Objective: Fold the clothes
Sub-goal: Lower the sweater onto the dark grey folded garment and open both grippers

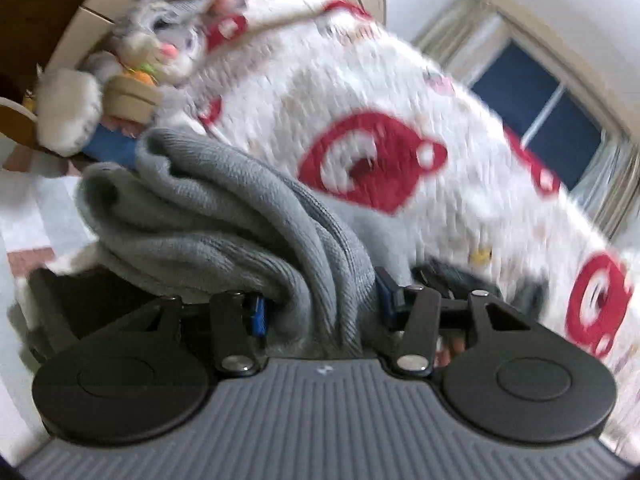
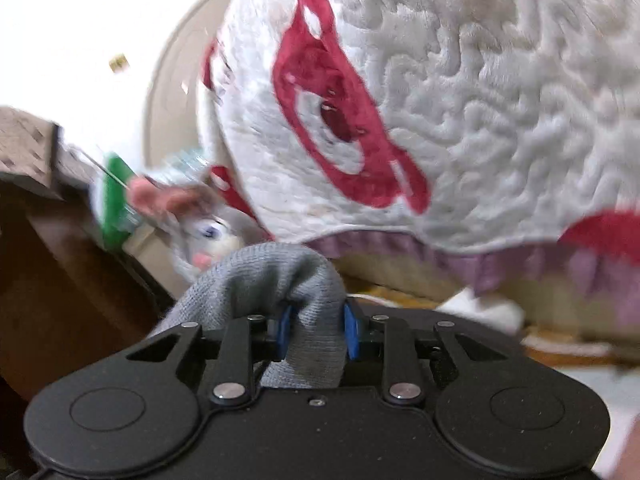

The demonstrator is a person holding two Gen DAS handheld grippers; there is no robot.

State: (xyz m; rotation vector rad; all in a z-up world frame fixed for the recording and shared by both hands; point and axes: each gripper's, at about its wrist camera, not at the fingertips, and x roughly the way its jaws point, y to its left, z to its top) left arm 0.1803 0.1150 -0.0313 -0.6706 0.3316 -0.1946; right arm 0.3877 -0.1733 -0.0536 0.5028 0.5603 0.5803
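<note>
Left wrist view: the left gripper (image 1: 320,312) has its blue pads (image 1: 258,316) pressed against a thick bunch of the grey knit garment (image 1: 208,216), several ribbed folds gathered between the jaws and spilling forward and to the left. In the right wrist view, the right gripper (image 2: 314,336) is likewise clamped on a narrower hump of the same grey knit (image 2: 280,276), which arches up just ahead of the pads and hangs down between them. So the garment is held at two places, lifted off whatever lay beneath it, with no flat surface visible under it in either view.

Beyond the cloth lies a white quilted blanket with red prints (image 2: 460,100), close behind the grippers, and a grey plush rabbit (image 1: 160,40) sits further off beside boxes. A window (image 1: 536,112) shows at the far right of the left view.

The risk here is in the grips themselves. The left jaws appear to hold a bundle of layers rather than a single edge, so spreading the hands could leave the garment twisted or wadded instead of open. The right hold looks shallow; a sharp pull might slip the knit free. Both pictures are blurred, and the nearby blanket could snag.
</note>
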